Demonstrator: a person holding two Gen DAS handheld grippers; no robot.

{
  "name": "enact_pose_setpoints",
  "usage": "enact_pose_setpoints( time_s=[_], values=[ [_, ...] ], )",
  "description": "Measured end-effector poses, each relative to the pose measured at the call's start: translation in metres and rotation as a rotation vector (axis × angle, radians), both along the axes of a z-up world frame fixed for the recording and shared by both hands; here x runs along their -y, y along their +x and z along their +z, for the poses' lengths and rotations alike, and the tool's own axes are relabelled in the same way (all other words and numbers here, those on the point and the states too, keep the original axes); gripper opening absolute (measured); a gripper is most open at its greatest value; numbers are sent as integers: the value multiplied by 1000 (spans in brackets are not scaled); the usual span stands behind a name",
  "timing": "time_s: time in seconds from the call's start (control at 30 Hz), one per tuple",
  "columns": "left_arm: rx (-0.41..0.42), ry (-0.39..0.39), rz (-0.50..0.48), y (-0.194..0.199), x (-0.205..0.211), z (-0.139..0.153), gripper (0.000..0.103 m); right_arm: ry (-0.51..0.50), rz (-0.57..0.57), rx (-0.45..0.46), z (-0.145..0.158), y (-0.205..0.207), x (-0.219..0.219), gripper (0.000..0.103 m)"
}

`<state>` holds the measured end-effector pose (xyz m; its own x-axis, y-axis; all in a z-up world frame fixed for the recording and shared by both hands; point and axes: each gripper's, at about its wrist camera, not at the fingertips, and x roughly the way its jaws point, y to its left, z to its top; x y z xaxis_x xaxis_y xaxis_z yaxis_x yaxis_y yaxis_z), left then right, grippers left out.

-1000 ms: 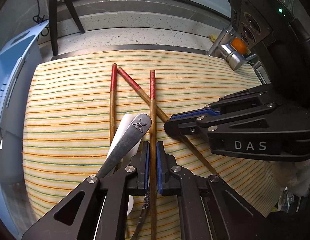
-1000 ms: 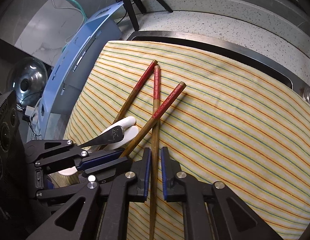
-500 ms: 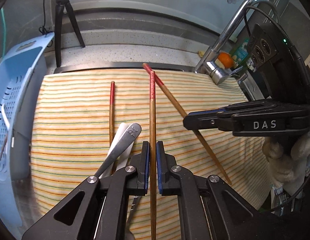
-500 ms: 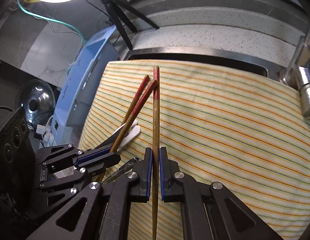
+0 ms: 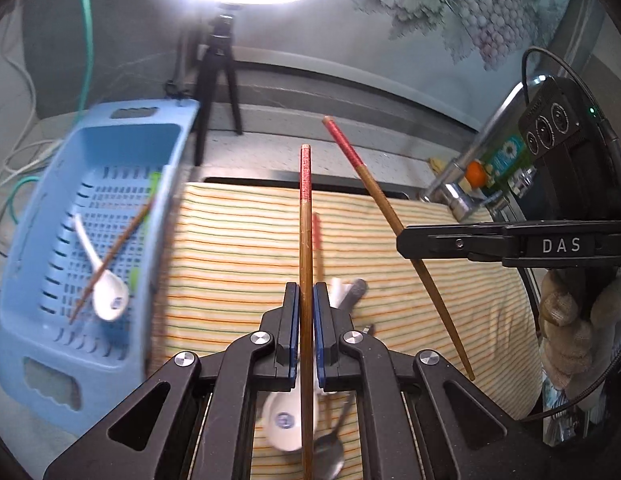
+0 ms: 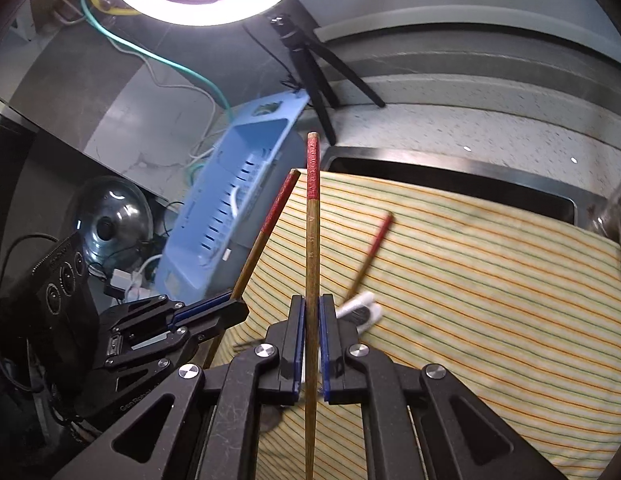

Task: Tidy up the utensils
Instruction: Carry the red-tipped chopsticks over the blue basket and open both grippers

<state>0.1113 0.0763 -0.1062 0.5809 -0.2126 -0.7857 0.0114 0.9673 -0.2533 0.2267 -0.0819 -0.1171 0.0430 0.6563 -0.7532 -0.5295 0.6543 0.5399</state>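
Both grippers have risen off the striped cloth (image 5: 238, 248) since the earlier frames, each carrying one chopstick, and the blue basket (image 5: 42, 344), formerly at the edge of the left wrist view, now fills that view's left side.

Containers. Blue basket, slotted walls and floor, standing just left of the cloth. Inside it: a white ceramic spoon (image 5: 106, 296) and a dark chopstick (image 5: 110, 256) lying diagonally across the spoon's handle; a green streak beside them is too blurred to identify. From the right wrist view the basket (image 6: 238, 196) shows only its outer wall and rim.

Held items. Left gripper (image 5: 305, 332): blue pads clamped together on a red-tipped chopstick (image 5: 305, 216), which runs straight up between the fingers, red end foremost and clear of the cloth. Right gripper (image 6: 309, 344): pads likewise pressed on a second red-tipped chopstick (image 6: 312, 208), centred between the fingers, red end pointing away. In the left view that second stick slants through the right gripper's closed jaws.

Remaining on the cloth. A third red-tipped chopstick (image 6: 372, 248), a white spoon (image 6: 360, 308) and a metal spoon (image 5: 330, 456), lying close together beneath and just beyond the fingers, all blurred.
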Motion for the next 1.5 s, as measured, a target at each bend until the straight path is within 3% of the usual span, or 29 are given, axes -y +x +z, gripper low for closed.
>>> enact_pose_setpoints(
  time_s=[0.37, 0.77, 1.4, 1.5],
  values=[
    [18, 26, 119, 4, -84, 13, 5, 33, 30, 27, 15, -4, -91, 6],
    [10, 24, 182, 35, -143, 6, 5, 14, 2, 21, 4, 7, -165, 6],
    [-25, 11, 221, 66, -183, -17, 5, -28, -31, 26, -16, 34, -212, 9],
    [-22, 24, 229, 66, -185, -16, 11, -41, -33, 45, -16, 35, -214, 9]
  ],
)
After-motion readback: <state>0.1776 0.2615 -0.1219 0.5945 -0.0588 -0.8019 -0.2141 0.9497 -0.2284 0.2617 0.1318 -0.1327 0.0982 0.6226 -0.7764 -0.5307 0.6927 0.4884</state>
